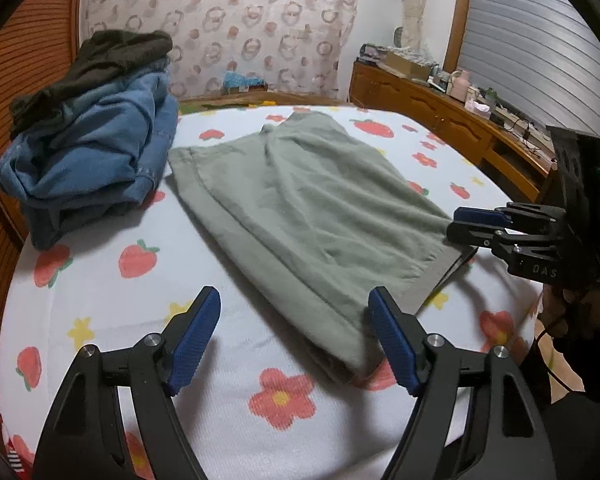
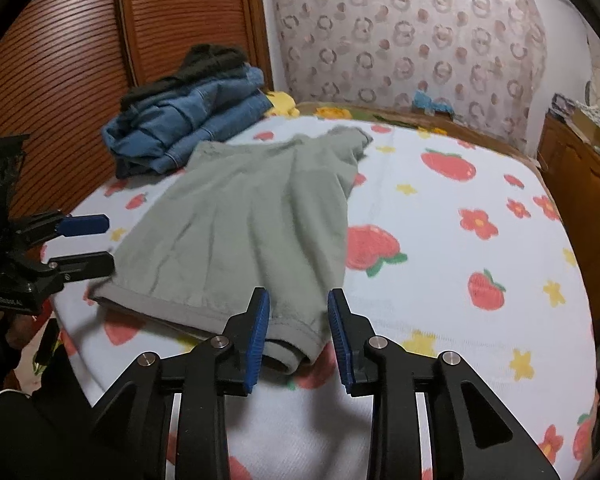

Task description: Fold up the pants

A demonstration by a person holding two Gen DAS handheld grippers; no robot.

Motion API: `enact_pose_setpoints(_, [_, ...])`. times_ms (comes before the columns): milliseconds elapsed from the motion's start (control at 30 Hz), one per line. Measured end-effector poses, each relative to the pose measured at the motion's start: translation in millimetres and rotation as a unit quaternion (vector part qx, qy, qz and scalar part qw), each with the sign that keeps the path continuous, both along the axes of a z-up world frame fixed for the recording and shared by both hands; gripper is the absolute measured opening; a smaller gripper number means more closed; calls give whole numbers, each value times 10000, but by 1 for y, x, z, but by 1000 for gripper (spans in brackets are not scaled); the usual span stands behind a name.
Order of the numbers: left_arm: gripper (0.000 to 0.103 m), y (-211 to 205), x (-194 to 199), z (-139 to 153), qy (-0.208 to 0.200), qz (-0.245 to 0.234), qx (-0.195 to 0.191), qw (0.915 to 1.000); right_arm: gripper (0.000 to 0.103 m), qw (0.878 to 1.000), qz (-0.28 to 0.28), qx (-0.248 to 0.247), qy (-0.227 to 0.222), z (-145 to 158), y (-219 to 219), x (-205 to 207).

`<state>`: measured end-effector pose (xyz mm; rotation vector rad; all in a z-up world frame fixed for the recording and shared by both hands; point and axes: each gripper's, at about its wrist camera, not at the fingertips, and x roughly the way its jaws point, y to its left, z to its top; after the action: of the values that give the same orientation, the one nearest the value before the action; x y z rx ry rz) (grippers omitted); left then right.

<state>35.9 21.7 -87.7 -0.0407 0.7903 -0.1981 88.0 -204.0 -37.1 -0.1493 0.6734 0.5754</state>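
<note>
Left wrist view: green pants (image 1: 300, 200) lie folded mid-frame on the bed (image 1: 100, 312); left tongs (image 1: 294, 340) and right tongs (image 2: 298, 334) are spread, pinching nothing. Release step; next likely another fold or stacking.

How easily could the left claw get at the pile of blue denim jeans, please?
Probably yes: the left claw is open and holds nothing, and only bare floral bedsheet lies between it and the blue denim jeans.

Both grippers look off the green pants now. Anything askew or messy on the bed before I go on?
The green pants lie folded but crooked: the far end is bunched, with edges not lined up. The jeans pile behind is loosely heaped. Nothing looks spilled or damaged.
</note>
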Motion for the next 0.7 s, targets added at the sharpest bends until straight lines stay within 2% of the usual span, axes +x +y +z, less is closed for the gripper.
enact_pose_setpoints(167, [77,2,1,-8,101,49,19,9999,34,9997,-98,-125,158,-5,3,3])
enact_pose_setpoints(300, [77,3,2,-13,188,79,12,9998,41,9995,-203,-116,226,-4,2,6])
enact_pose_setpoints(500, [77,2,0,-16,213,86,-20,9997,41,9995,-212,-107,224,-5,2,1])
enact_pose_setpoints(600, [77,3,-1,-17,207,86,-48,9997,21,9997,-20,-57,222,-5,2,-4])
enact_pose_setpoints(700, [77,3,-1,-17,204,75,-21,9998,13,9998,71,-87,169,-4,1,-8])
